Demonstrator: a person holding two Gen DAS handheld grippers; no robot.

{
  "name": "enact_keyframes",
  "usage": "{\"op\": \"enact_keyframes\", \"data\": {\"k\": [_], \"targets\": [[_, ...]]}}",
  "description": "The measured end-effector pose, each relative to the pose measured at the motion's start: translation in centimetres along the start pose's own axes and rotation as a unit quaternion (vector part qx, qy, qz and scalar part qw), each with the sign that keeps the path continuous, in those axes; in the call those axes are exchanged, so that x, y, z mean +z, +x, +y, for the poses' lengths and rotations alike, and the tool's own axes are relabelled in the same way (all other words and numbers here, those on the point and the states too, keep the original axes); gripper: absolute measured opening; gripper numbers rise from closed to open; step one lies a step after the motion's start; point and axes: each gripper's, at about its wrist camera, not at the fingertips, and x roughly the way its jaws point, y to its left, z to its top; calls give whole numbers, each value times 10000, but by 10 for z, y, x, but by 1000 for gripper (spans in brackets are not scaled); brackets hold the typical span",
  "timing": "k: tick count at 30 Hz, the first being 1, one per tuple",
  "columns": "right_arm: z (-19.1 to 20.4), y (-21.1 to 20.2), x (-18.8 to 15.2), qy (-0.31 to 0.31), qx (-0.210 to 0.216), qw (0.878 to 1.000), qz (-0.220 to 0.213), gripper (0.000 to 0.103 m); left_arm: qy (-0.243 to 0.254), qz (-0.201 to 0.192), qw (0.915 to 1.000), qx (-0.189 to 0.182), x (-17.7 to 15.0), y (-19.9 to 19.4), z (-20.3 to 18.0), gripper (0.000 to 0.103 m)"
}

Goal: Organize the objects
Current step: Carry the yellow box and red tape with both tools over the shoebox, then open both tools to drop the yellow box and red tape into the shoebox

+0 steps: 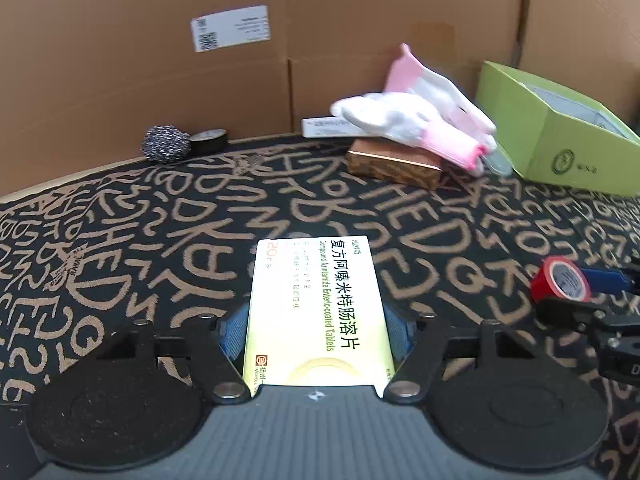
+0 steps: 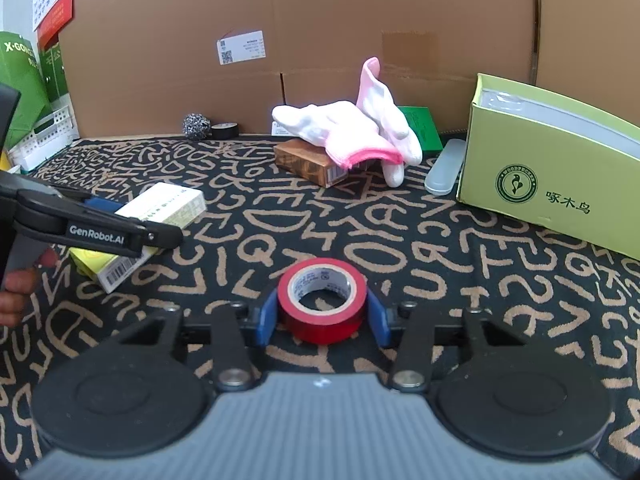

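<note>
On the letter-patterned black cloth (image 2: 400, 240), the left gripper (image 1: 316, 320) clasps a pale yellow-white cardboard tablet box (image 1: 316, 312), the right gripper (image 2: 322, 316) brackets a red tape roll (image 2: 322, 300); whether its pads press it, I cannot tell. The green cardboard box (image 2: 552, 184) at two o'clock seems their likely destination.

So the whole surface is covered by a black cloth (image 2: 400, 240) scrawled with tan letters, backed by a brown cardboard wall (image 2: 320, 20). Lying right on it: a pale yellow tablet carton (image 1: 316, 312), a red roll of tape (image 2: 322, 300) flat on its side, a coppery brown rectangular box (image 2: 312, 162), a frosted plastic case (image 2: 444, 172) just beside a lime green cardboard box (image 2: 552, 184), plus a steel wool ball (image 2: 196, 125) touching a black tape roll (image 2: 225, 131) at the back edge.
</note>
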Motion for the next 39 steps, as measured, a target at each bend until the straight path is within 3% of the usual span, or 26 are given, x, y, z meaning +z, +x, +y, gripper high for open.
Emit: {"op": "enact_keyframes", "data": {"k": [4,8,14,18,22,25,31,37,39], "targets": [[-6,-13,-3,127,51,9998,-127,46,53,22,9986,-526,6,-13,-19,69],[-24,-40,-1,307,-101,9985,-433,46,301,-387,9927,-1106,38,-35,-54,69],[-77,-94,21,474,-819,9876,-1254,46,642,-957,9753,-1883,109,-51,-122,69],[-97,-108,31,432,-1156,9810,-1499,46,767,-1207,9682,-2055,150,-43,-173,69],[-132,-110,47,315,-1703,9703,-1690,46,564,-1061,9657,-2301,185,-11,-219,69],[-150,-104,52,379,-1830,9678,-1687,46,465,-1008,9660,-2336,201,16,-250,69],[-200,-74,65,302,-2294,9601,-1572,46,409,-772,9655,-2452,213,61,-292,69],[-233,-37,68,254,-2292,9644,-1296,46,270,-558,9688,-2399,217,98,-308,69],[-239,-27,68,266,-2231,9666,-1234,46,171,-586,9659,-2515,215,106,-308,73]]}}
